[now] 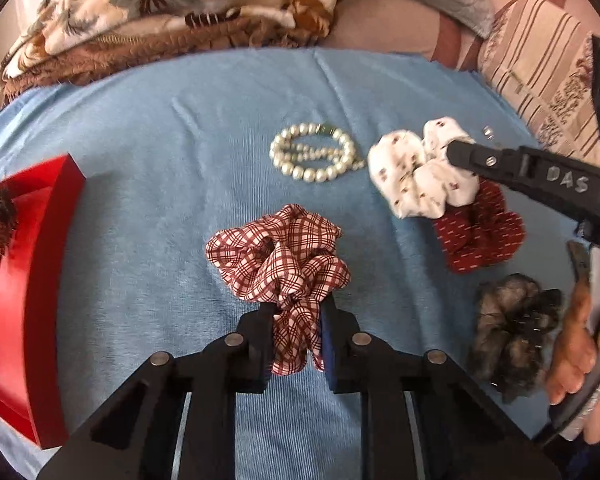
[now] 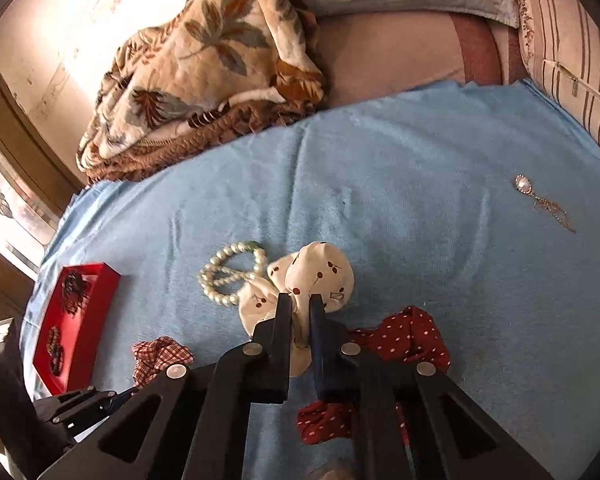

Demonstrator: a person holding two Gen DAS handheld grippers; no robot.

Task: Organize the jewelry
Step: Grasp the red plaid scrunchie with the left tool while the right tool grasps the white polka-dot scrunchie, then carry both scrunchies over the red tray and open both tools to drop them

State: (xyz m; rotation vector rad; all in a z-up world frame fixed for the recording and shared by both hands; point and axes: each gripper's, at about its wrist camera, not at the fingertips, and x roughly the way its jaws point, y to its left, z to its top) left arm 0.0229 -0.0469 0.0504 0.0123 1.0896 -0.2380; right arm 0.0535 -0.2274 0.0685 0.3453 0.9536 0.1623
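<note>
Blue cloth [image 1: 148, 152] covers the bed, and low in the left wrist view the left gripper [image 1: 296, 320] is closed on the plaid scrunchie [image 1: 276, 256]. Right of centre in that view, the right gripper [image 2: 300, 308] pinches the white cherry-print scrunchie [image 2: 320, 276] tight, over the red dotted scrunchie [image 2: 400, 340] and beside the pearl bracelet [image 1: 312, 152]. At far left sits the red tray [image 1: 28, 280]; a pendant [image 2: 522, 184] lies at upper right of the right wrist view.

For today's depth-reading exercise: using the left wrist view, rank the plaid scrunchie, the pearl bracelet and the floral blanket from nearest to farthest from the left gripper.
1. Plaid scrunchie: clamped in the left gripper.
2. Pearl bracelet: farther ahead on the blue cloth.
3. Floral blanket: beyond the cloth's far edge.
</note>
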